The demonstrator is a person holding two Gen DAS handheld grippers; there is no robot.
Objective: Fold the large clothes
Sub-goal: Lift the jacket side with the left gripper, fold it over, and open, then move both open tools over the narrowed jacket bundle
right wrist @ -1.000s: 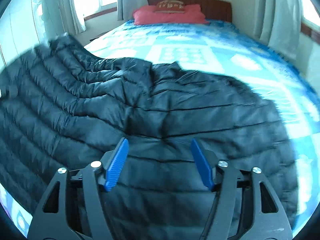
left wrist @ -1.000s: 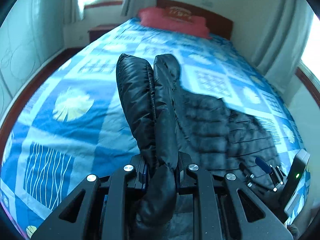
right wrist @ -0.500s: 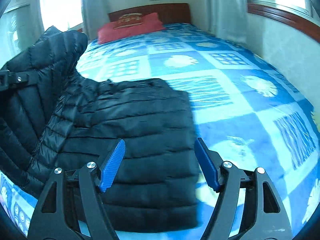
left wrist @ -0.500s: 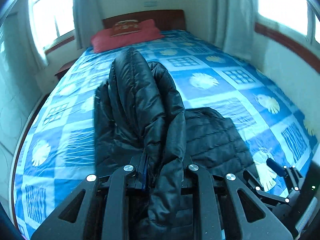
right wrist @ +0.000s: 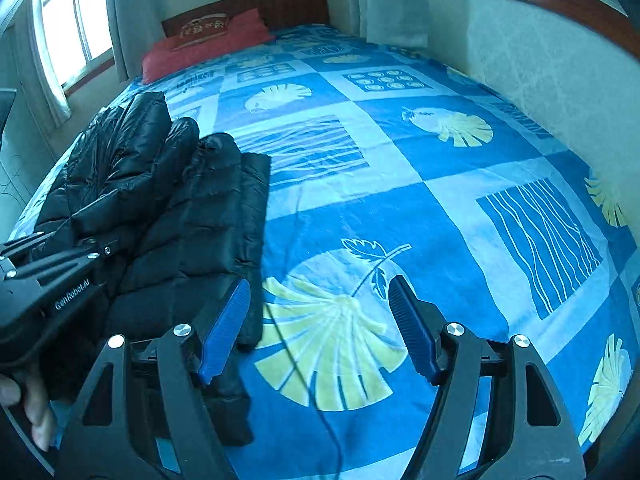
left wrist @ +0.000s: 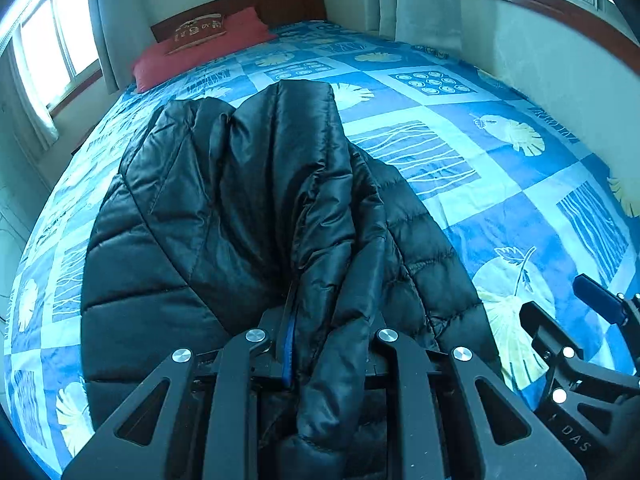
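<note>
A black quilted puffer jacket [left wrist: 224,208] lies partly folded on the bed; it also shows at the left of the right wrist view [right wrist: 200,216]. My left gripper [left wrist: 320,344] is shut on a bunched fold of the jacket, which drapes forward over the rest of it. The left gripper also shows at the left edge of the right wrist view [right wrist: 52,276]. My right gripper [right wrist: 320,324] is open and empty, low over the bedspread just right of the jacket's edge. Its blue pad [left wrist: 600,300] shows at the right of the left wrist view.
The bed has a blue patchwork bedspread [right wrist: 440,208] with leaf prints. A red pillow [right wrist: 208,40] lies against the wooden headboard [right wrist: 280,4]. A wall [right wrist: 540,72] runs along the bed's right side. Windows with curtains stand at left.
My left gripper has carried the held part of the jacket over to the right, folding it onto the body. My right gripper has moved right, off the jacket, over bare bedspread.
</note>
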